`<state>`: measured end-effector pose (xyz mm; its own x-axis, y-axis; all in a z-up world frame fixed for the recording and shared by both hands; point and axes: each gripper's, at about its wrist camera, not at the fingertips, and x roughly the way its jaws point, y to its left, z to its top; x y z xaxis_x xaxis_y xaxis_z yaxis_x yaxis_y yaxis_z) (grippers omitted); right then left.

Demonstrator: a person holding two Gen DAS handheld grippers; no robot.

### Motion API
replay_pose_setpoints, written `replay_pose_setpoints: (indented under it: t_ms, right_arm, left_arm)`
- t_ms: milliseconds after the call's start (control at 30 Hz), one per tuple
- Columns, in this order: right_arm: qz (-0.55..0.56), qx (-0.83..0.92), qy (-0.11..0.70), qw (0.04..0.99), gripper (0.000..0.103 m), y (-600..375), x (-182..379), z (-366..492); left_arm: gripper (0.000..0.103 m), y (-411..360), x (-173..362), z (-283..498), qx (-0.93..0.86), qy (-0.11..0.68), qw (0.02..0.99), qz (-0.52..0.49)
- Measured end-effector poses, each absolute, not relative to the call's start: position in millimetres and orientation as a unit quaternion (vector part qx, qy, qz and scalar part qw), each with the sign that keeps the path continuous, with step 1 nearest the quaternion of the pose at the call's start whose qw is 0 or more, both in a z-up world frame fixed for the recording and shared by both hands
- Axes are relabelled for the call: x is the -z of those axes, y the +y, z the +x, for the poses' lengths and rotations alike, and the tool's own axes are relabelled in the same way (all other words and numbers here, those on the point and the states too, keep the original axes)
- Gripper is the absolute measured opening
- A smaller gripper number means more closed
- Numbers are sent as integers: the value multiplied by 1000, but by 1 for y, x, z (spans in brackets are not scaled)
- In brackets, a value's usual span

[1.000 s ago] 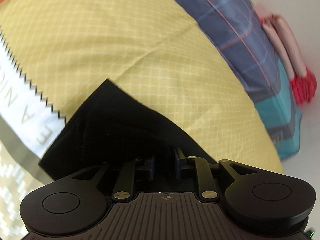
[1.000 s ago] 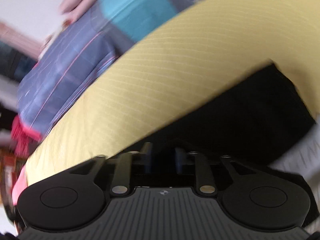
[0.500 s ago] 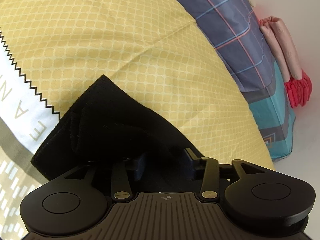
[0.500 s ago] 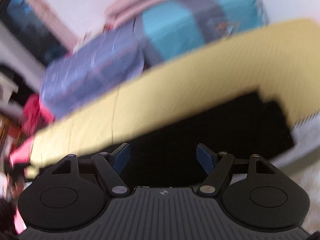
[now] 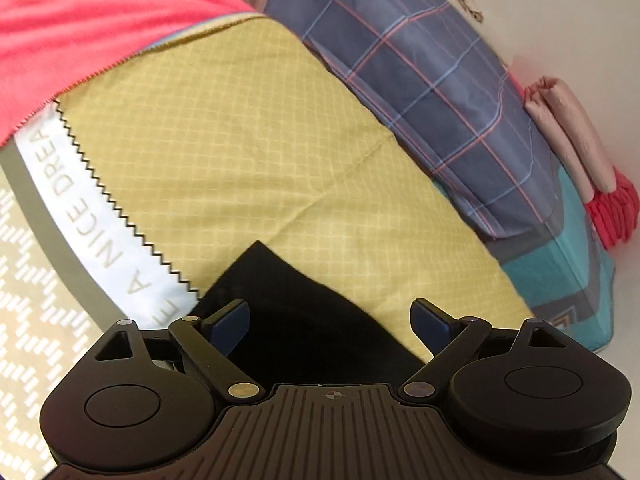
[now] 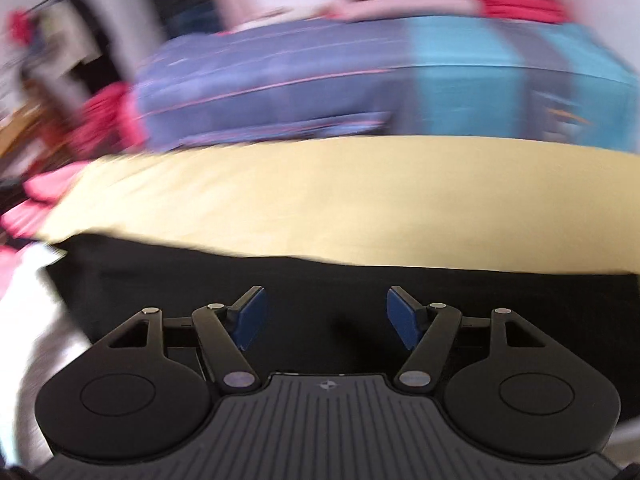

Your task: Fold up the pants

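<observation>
2 claws, left claw [image 5: 330, 322] and right claw [image 6: 323, 318], gape released over black pants [image 5: 296, 312] on the yellow bedspread [image 5: 240, 152], lower centre of frame.

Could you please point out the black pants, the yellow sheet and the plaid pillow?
Black pants [image 5: 304, 320], left wrist view, the corner.
Yellow sheet [image 5: 248, 152], left wrist view, its middle.
Plaid pillow [image 5: 432, 92], left wrist view, its top.

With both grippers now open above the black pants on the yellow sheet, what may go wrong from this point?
1. The left gripper hangs open over a corner of the black pants; a finger could snag that edge and undo the fold.
2. The right wrist view is blurred by motion, so the right gripper may land badly on the cloth.
3. A low pinch might also catch the yellow sheet beneath.
</observation>
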<state>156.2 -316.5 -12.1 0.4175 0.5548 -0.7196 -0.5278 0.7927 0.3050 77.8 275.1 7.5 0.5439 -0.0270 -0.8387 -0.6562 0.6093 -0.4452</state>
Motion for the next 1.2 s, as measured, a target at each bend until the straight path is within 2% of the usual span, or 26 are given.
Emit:
replay_pose_setpoints:
  t_ms: [233,333,400,467,667,800,900,967,1000,1100,1200]
  right_arm:
    - [15,-448,487,750,69,-183,26,169]
    - [25,-376,495,783,61,-151,39,197]
    - [13,-290,455,842,63,-141,25,204]
    - [21,-312,409,857,74,-130,4,200]
    - [-155,-505,341,777,79,-7,-14,151]
    - [-195,-572,324,728,76,72,-1,142]
    - [-210,-587,320,714,63,115,13,150]
    - [-208,-575,352,708,10,123,22,161]
    - [-202,-567,372,706,7,128,21,166]
    - [-83,-634,382,667,7,119,-10,184]
    - [-122,-602,429,663,7,140,13,202]
  left_arm:
    - [103,257,20,35,-173,451,795,-367]
    - [103,255,32,14,-162,461,792,-366]
    - [103,256,35,-1,-154,465,795,-359]
    - [103,256,36,-14,-153,463,803,-343]
    - [103,251,46,-36,-154,471,814,-302]
    - [103,247,49,-40,-156,470,817,-296]
    - [103,242,47,-42,-154,473,820,-284]
    - [103,241,48,-44,-153,474,820,-281]
    - [103,241,47,-44,-156,474,820,-282]
    - [103,241,46,-49,-156,467,823,-283]
    - [103,239,47,-49,-159,469,823,-279]
